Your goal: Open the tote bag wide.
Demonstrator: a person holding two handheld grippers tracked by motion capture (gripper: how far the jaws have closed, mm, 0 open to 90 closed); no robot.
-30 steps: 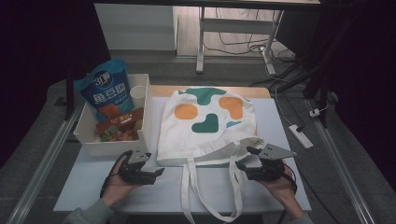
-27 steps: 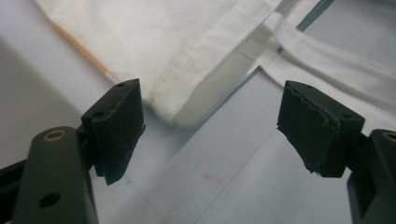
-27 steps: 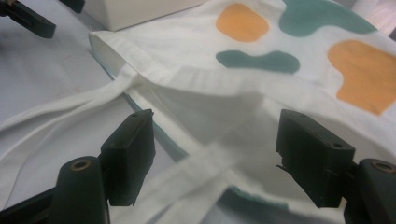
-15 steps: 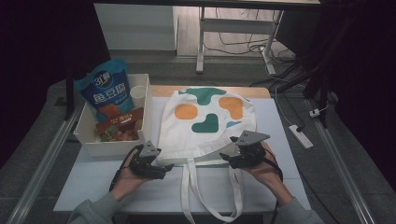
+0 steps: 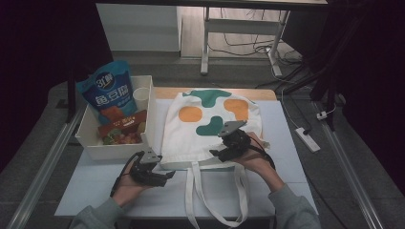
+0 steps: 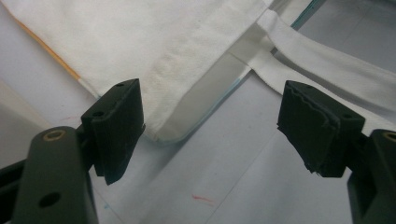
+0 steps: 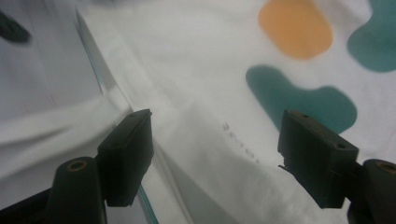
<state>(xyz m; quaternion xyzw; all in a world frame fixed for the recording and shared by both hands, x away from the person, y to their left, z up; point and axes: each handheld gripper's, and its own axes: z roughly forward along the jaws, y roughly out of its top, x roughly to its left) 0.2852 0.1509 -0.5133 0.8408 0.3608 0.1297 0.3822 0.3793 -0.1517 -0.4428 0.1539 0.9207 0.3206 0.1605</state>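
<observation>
My left gripper [image 5: 165, 175], jaws wide, sits just left of the tote bag's [image 5: 210, 119] near-left corner; my right gripper [image 5: 216, 153], also wide, hovers over its near hem.

Through the left gripper view I'm looking along my left gripper [image 6: 210, 135], its two black jaws spread wide with clear space between them. Just beyond them lies the cream tote bag [image 6: 154, 51], flat on the pale blue table [image 6: 224, 177], and the bag's near corner sits between the jaws without touching either. A white strap [image 6: 322, 70] runs off from the bag's hem toward the upper right. There's an orange edge line [image 6: 49, 51] at the left, and a small red mark [image 6: 203, 199] on the table.
</observation>
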